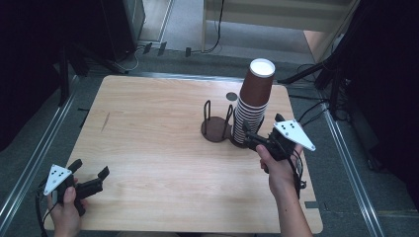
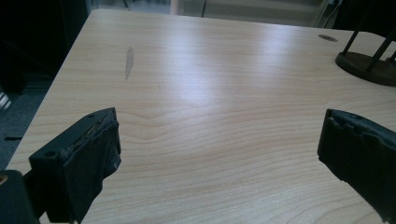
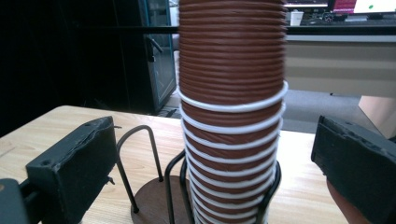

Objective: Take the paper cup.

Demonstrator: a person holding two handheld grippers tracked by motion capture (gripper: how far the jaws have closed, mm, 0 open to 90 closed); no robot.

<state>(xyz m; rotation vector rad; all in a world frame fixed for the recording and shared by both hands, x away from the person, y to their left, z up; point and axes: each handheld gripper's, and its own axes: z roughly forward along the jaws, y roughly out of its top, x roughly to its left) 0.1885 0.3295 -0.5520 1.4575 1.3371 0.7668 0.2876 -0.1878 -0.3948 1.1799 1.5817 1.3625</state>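
Jaws on my right gripper (image 1: 258, 139) stood spread wide, one on each side of the stack of cups (image 3: 232, 116) with clear air between pad and paper — nothing pinched yet. The left gripper (image 1: 91, 178) sat well apart at the near left corner of the worktop (image 2: 210, 93), its jaws also spread, holding nothing.

What worried me was the height of that stack. It rose tall from a wire holder (image 3: 268, 196) near the far right of the worktop, and in the high view it seemed to lean a little toward the far side. If I closed low, I judged I would clamp many nested cups at once, and lifting them could drag the holder up or tip it all over. A hard squeeze could also crush the thin walls. A second, empty wire holder (image 1: 216, 123) stood just beside it, on its left, and a swinging jaw could knock that one too.

As for looks: the cups were brown, ribbed paper with white rolled rims, nested tightly — the topmost one (image 1: 258, 81) stood highest, its white inside showing from above.
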